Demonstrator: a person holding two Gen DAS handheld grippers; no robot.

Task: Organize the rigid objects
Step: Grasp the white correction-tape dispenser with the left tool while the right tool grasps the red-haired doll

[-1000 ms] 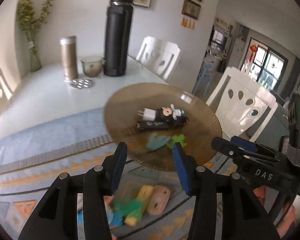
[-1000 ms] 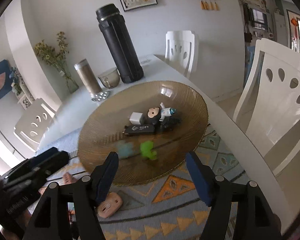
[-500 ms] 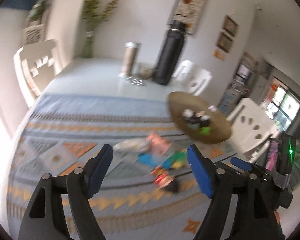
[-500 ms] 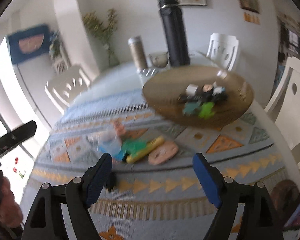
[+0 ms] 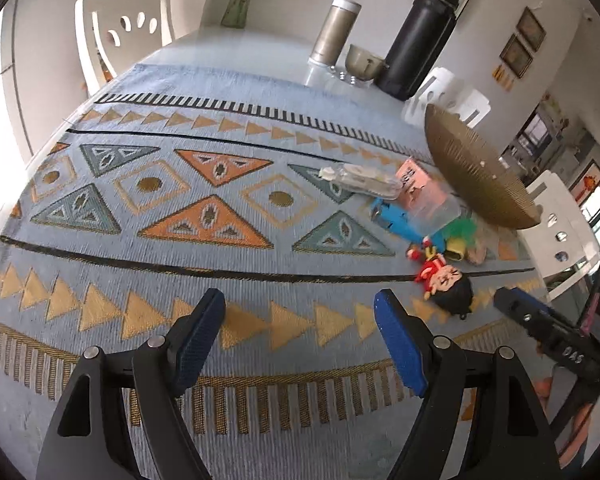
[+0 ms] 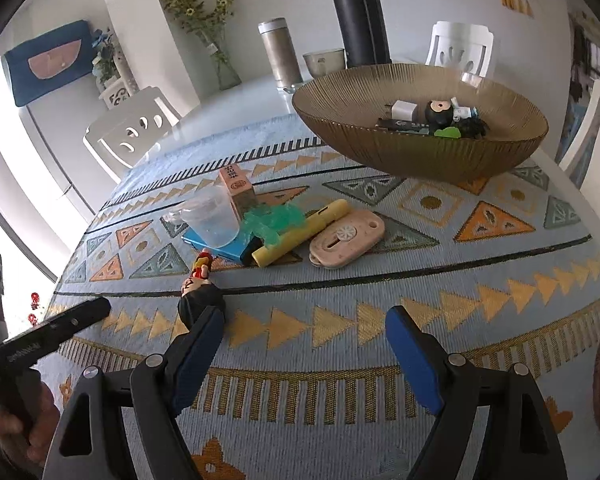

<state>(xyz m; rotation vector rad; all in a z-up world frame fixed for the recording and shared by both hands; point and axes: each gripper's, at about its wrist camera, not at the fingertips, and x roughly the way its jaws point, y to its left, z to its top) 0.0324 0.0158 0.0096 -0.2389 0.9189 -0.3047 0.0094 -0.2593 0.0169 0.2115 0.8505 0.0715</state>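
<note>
Left wrist view: the left gripper [image 5: 300, 328] gapes wide and empty over the patterned mat [image 5: 204, 216]; loose toys, a doll [image 5: 444, 280] among them, lie at 2 o'clock beside the bowl [image 5: 472, 176]. Right wrist view: the right gripper [image 6: 305, 334] is equally wide, holding nothing; the bowl [image 6: 420, 152] at 1 o'clock holds several pieces, while the pile [image 6: 276, 224] at 12 o'clock awaits, so roughly half remains.

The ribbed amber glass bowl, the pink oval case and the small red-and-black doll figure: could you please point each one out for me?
Ribbed amber glass bowl [image 6: 412, 152], right wrist view, on its outer front wall.
Pink oval case [image 6: 346, 238], right wrist view, on its flat top face.
Small red-and-black doll figure [image 5: 446, 282], left wrist view, on its face.
</note>
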